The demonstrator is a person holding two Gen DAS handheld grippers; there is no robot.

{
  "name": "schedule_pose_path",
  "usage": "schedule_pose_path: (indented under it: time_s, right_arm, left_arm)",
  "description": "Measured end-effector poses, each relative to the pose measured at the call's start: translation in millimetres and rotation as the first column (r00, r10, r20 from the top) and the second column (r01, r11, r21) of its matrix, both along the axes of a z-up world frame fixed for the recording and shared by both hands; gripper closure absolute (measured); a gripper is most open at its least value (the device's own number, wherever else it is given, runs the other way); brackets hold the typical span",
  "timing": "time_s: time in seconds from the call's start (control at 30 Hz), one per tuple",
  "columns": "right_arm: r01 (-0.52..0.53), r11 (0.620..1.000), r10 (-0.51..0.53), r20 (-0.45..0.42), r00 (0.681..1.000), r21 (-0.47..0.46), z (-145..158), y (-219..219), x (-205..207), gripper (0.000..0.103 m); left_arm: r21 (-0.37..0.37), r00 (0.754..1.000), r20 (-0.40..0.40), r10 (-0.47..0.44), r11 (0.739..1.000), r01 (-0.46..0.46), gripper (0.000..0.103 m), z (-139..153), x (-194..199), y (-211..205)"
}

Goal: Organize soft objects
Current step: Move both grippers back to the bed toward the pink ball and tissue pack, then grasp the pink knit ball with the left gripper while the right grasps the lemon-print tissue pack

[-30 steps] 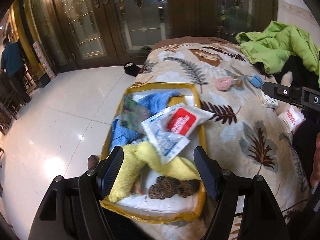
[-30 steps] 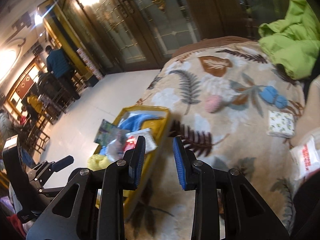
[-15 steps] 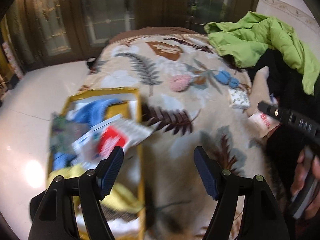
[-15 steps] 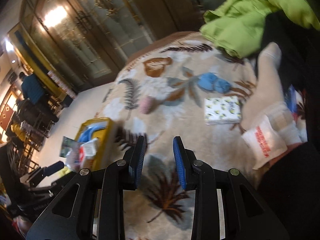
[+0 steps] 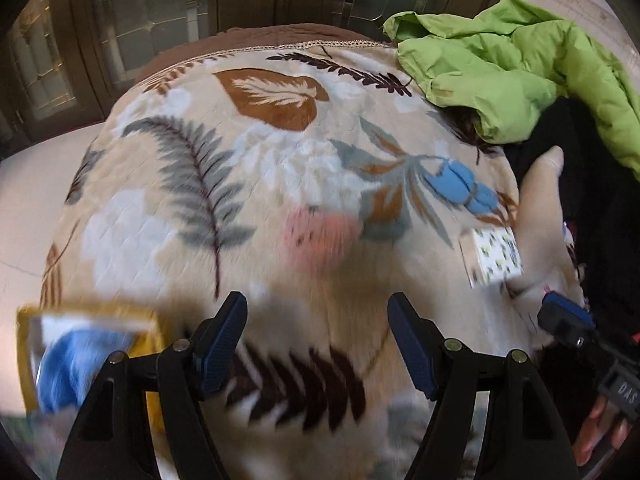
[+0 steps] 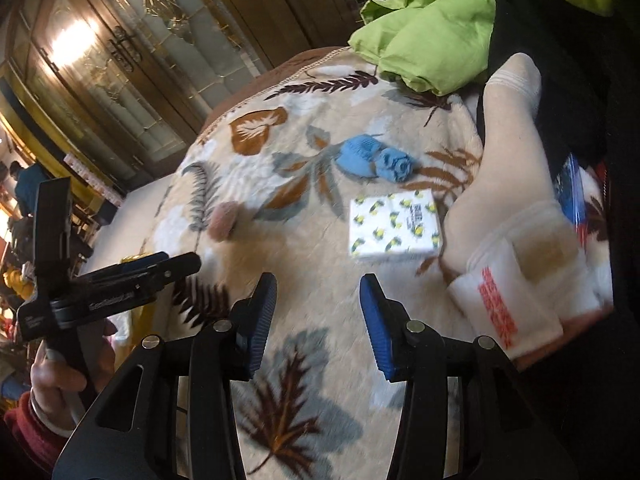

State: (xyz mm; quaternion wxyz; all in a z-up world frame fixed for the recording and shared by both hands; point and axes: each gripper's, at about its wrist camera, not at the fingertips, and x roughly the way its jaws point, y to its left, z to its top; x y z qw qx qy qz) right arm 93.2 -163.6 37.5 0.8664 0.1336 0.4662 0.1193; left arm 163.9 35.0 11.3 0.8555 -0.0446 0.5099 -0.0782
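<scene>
On the leaf-print blanket (image 5: 248, 184) lie a pink fluffy ball (image 5: 320, 236) (image 6: 224, 220), a pair of rolled blue socks (image 5: 460, 186) (image 6: 376, 160) and a white tissue pack with a yellow-green print (image 5: 496, 256) (image 6: 394, 224). My left gripper (image 5: 316, 304) hangs open over the blanket, just short of the pink ball, with nothing between its fingers. My right gripper (image 6: 318, 284) points at the tissue pack from the near side; its jaws are opening and hold nothing. A white pack with red print (image 6: 500, 304) lies to its right.
The yellow-rimmed box (image 5: 92, 316) with a blue cloth (image 5: 76, 356) sits at the blanket's lower left edge. A green jacket (image 5: 500, 64) is heaped at the far right. A person's foot in a cream sock (image 6: 508, 152) rests beside the tissue pack. Glass doors stand behind.
Both views have swung away from the yellow box, rightward over the blanket and closer to the loose items. The right gripper's jaws have widened from nearly shut. The left stays open.
</scene>
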Motion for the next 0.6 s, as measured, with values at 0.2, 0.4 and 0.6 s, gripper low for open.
schedule_pose_path:
  time_s: [0.2, 0.4, 0.6]
  right_arm:
    - [0.004, 1.000, -0.005, -0.039, 0.999, -0.020, -15.6, -2.8, 24.7, 0.060]
    - [-0.084, 0.987, 0.076, -0.058, 0.995, -0.136, -22.7, -1.7, 38.3, 0.059]
    - [-0.111, 0.974, 0.093, -0.100, 0.991, -0.196, -27.9, -11.8, 53.0, 0.057]
  left_arm:
    - [0.006, 0.999, -0.032, -0.007, 1.000, 0.008, 0.030, -17.6, 34.9, -9.7]
    - [0.007, 0.997, -0.081, 0.007, 1.000, -0.006, 0.030, -36.7, 56.1, -13.0]
    - [0.042, 0.996, -0.084, 0.036, 0.999, -0.032, 0.030, -39.6, 64.1, -17.6]
